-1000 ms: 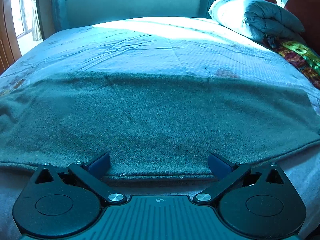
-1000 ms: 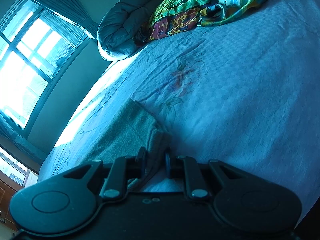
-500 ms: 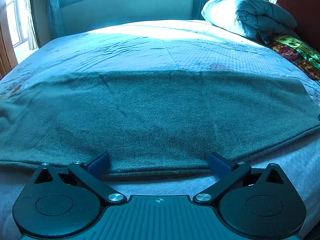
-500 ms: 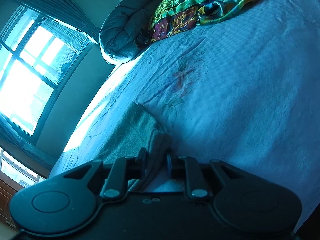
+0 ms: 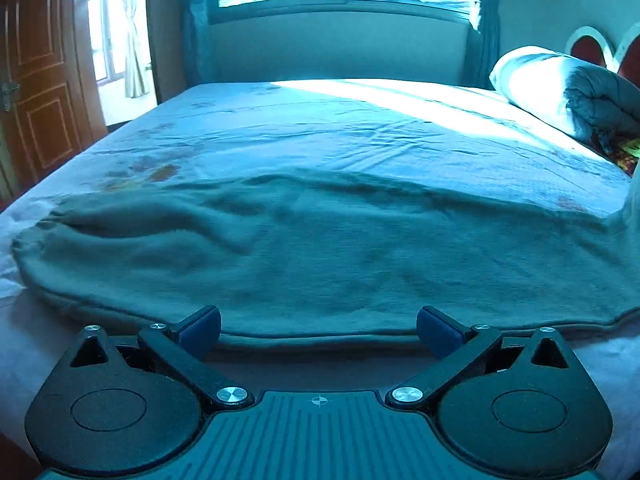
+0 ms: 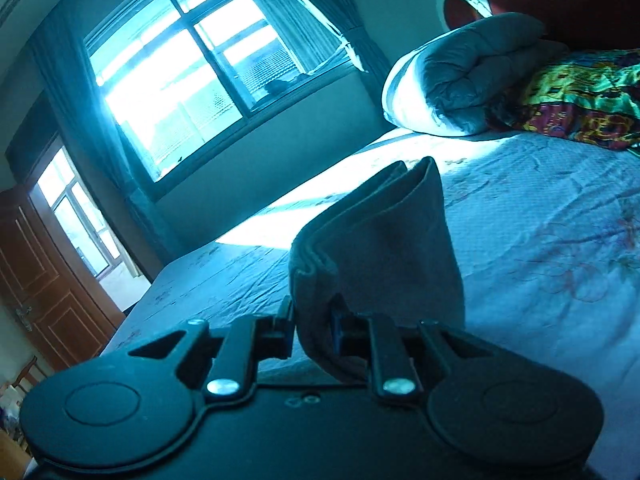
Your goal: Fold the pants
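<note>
Grey-green pants (image 5: 320,248) lie spread across the bed, folded lengthwise, their near edge just ahead of my left gripper (image 5: 319,326). The left gripper is wide open and empty, with both blue pads at the cloth's near edge. My right gripper (image 6: 312,330) is shut on one end of the pants (image 6: 380,248) and holds it lifted off the bed, so the cloth stands up in a fold in front of the camera.
The bed sheet (image 5: 340,128) is pale blue with flower prints. A rolled grey duvet (image 6: 460,76) and a colourful cloth (image 6: 580,96) lie by the headboard. A window (image 6: 192,68) is beyond the bed; a wooden door (image 5: 36,80) is at the left.
My right gripper has lifted its end of the pants off the bed and tilted up. The pants now show wrinkles at the left, and the left gripper's view has tilted up and swung left.
</note>
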The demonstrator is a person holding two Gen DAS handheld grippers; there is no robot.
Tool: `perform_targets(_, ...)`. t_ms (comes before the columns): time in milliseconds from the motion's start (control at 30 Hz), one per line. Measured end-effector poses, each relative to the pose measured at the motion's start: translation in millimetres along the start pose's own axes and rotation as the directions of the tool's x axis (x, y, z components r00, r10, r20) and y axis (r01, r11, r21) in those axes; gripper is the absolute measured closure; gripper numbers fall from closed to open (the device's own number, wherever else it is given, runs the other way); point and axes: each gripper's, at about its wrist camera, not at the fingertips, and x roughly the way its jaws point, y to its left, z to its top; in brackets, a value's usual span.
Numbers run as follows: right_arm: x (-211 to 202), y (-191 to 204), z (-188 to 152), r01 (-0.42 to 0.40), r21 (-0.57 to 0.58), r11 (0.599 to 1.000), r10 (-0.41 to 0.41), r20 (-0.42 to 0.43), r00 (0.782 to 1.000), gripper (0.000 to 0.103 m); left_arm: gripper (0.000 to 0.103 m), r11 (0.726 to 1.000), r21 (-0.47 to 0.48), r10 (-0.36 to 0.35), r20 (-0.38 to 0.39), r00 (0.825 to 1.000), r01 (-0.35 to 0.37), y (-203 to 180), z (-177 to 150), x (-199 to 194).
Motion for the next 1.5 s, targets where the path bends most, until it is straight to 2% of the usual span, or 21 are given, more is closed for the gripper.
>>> perform_targets(133, 42, 96, -47, -0.126, -0.114, 0.985, 0.116, -0.093, 0.989, 0.094, 0.000, 0.989, -0.090, 0.117, -0.015, 0.993, -0.118, 88, -11, 2)
perform_targets(200, 60, 136, -80, -0.191, -0.138, 0.972, 0.169, -0.154, 0.974, 0.086, 0.000, 0.977, -0.149, 0.148, -0.043, 0.988, -0.153, 122, -18, 8)
perform_targets(233, 70, 159, -104, -0.243, -0.188, 0.952, 0.203, -0.210, 0.956, 0.071, 0.000, 0.967, -0.184, 0.166, -0.059, 0.984, -0.174, 140, -21, 11)
perform_targets(267, 76, 179, -126, -0.275, -0.275, 0.921, 0.192, -0.291, 0.937, 0.063, 0.000, 0.960, -0.206, 0.178, -0.076, 0.981, -0.190, 151, -25, 13)
perform_targets(333, 68, 193, -149, -0.280, -0.307, 0.909, 0.184, -0.309, 0.933, 0.081, 0.000, 0.949, -0.250, 0.174, -0.095, 0.980, -0.193, 169, -31, 16)
perform_targets(367, 64, 190, -151, -0.279, -0.284, 0.918, 0.192, -0.297, 0.935, 0.081, 0.000, 0.947, -0.259, 0.172, -0.094, 0.981, -0.190, 173, -32, 16)
perform_targets(467, 57, 173, -143, -0.192, -0.259, 0.946, 0.125, -0.255, 0.959, 0.080, 0.000, 0.951, -0.258, 0.155, -0.067, 0.986, -0.168, 174, -35, 16)
perform_targets(567, 53, 154, -125, -0.112, -0.254, 0.961, 0.068, -0.176, 0.982, 0.079, 0.000, 0.960, -0.268, 0.082, -0.026, 0.996, -0.086, 160, -29, 15)
perform_targets(600, 56, 150, -124, -0.091, -0.256, 0.962, 0.045, -0.181, 0.982, 0.078, 0.000, 0.961, -0.269, 0.061, -0.016, 0.998, -0.063, 155, -27, 16)
perform_targets(633, 68, 141, -128, -0.062, -0.261, 0.963, -0.003, -0.241, 0.970, 0.078, 0.000, 0.962, -0.272, 0.025, 0.003, 1.000, -0.024, 147, -22, 14)
perform_targets(700, 92, 124, -139, -0.084, -0.211, 0.974, -0.009, -0.403, 0.915, 0.078, 0.000, 0.959, -0.281, -0.035, 0.021, 0.999, 0.040, 133, -13, 18)
perform_targets(733, 83, 118, -134, -0.088, -0.186, 0.979, 0.016, -0.360, 0.933, 0.082, 0.000, 0.954, -0.286, -0.080, 0.031, 0.996, 0.086, 125, -8, 20)
perform_targets(833, 52, 99, -106, -0.051, -0.158, 0.986, 0.017, -0.208, 0.978, 0.074, 0.000, 0.945, -0.266, -0.186, 0.036, 0.982, 0.189, 101, 7, 29)
perform_targets(933, 38, 71, -82, -0.003, -0.113, 0.994, -0.015, -0.156, 0.988, 0.074, 0.000, 0.949, -0.204, -0.246, -0.006, 0.969, 0.240, 73, 18, 46)
perform_targets(1033, 24, 35, -63, 0.081, -0.078, 0.994, -0.087, -0.082, 0.993, 0.072, 0.005, 0.929, -0.216, -0.321, -0.059, 0.945, 0.302, 55, 21, 62)
perform_targets(1133, 14, 6, -52, 0.143, -0.023, 0.989, -0.144, -0.039, 0.989, 0.072, 0.012, 0.940, -0.174, -0.310, -0.083, 0.947, 0.293, 35, 18, 67)
perform_targets(1200, 11, -10, -51, 0.163, 0.012, 0.987, -0.163, -0.041, 0.986, 0.072, 0.037, 0.955, -0.108, -0.286, -0.100, 0.953, 0.275, 25, 17, 71)
perform_targets(1267, 13, -10, -54, 0.176, -0.034, 0.984, -0.177, -0.056, 0.983, 0.072, 0.055, 0.952, -0.079, -0.303, -0.105, 0.947, 0.295, 20, 18, 68)
perform_targets(1333, 26, 1, -65, 0.265, -0.193, 0.945, -0.292, -0.132, 0.947, 0.072, 0.055, 0.961, -0.032, -0.278, -0.099, 0.956, 0.276, 15, 19, 64)
perform_targets(1433, 41, 11, -94, 0.199, -0.341, 0.919, -0.294, -0.256, 0.921, 0.074, 0.055, 0.965, -0.009, -0.261, -0.090, 0.961, 0.261, 14, 17, 59)
perform_targets(1500, 36, 18, -95, 0.215, -0.372, 0.903, -0.301, -0.193, 0.934, 0.074, 0.055, 0.964, -0.017, -0.266, -0.089, 0.960, 0.265, 17, 17, 58)
